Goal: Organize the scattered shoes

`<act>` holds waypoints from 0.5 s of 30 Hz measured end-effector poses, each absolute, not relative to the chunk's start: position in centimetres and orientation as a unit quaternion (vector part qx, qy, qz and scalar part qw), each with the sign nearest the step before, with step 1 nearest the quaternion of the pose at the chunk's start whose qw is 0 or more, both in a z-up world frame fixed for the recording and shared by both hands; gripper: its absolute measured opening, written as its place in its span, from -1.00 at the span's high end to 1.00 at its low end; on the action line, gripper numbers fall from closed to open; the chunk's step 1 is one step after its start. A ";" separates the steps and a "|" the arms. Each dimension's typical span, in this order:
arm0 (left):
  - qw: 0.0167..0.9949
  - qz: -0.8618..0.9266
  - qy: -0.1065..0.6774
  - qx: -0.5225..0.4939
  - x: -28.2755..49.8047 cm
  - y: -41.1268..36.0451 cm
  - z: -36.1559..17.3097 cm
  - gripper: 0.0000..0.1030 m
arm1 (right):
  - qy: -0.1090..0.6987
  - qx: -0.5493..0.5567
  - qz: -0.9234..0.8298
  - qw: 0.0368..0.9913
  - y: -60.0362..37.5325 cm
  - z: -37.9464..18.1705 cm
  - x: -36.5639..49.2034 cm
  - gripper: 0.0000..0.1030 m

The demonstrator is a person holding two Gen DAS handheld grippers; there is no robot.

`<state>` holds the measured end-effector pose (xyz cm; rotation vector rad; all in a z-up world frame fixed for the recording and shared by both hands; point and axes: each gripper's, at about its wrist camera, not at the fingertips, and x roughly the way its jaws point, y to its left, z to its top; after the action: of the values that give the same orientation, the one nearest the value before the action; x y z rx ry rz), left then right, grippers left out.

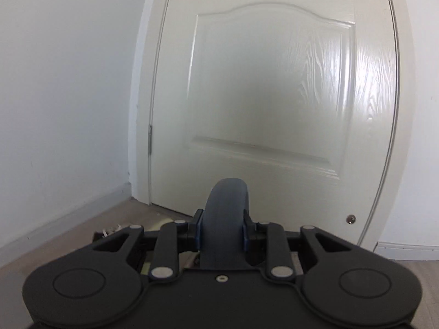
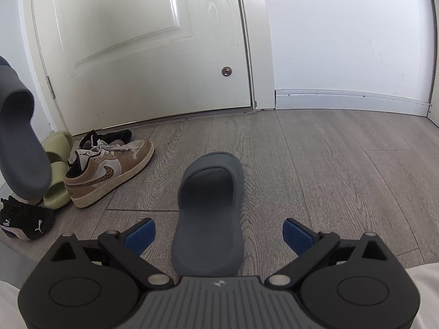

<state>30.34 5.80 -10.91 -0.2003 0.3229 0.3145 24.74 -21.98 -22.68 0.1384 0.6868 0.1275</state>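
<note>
My left gripper [image 1: 222, 234] is shut on a grey slide sandal [image 1: 226, 219], held on edge and raised off the floor; the same sandal hangs at the left edge of the right wrist view [image 2: 19, 142]. My right gripper [image 2: 218, 235] is open, its blue pads [image 2: 140, 234] on either side of the heel of a second grey slide sandal [image 2: 210, 213] that lies flat on the wood floor, not touching it. By the door lie a tan and white sneaker [image 2: 109, 168], a pair of green slides [image 2: 56, 170], a black shoe [image 2: 107, 137] and a black Puma shoe [image 2: 26, 222].
A white panelled door [image 1: 269, 96] stands closed straight ahead, also in the right wrist view [image 2: 142, 41]. White walls and a baseboard [image 2: 351, 98] run to the right. Grey wood floor [image 2: 329, 170] lies open to the right of the sandal.
</note>
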 end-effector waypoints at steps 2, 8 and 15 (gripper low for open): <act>0.963 0.149 0.189 -0.119 32.0 4.6 -13.3 0.49 | 0.334 0.081 0.050 0.938 -23.3 -22.9 24.6 -0.92; 0.946 0.186 0.217 -0.151 32.7 3.4 -17.6 0.48 | 0.340 0.138 0.045 0.929 -25.2 -23.3 24.7 -0.92; 0.925 0.256 0.243 -0.142 28.1 8.2 -18.6 0.40 | 0.348 0.102 0.053 0.930 -23.9 -23.8 25.0 -0.92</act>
<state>28.14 8.17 -18.64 -0.2910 0.4983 0.5246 25.03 -23.86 -23.79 0.2097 0.7137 0.1094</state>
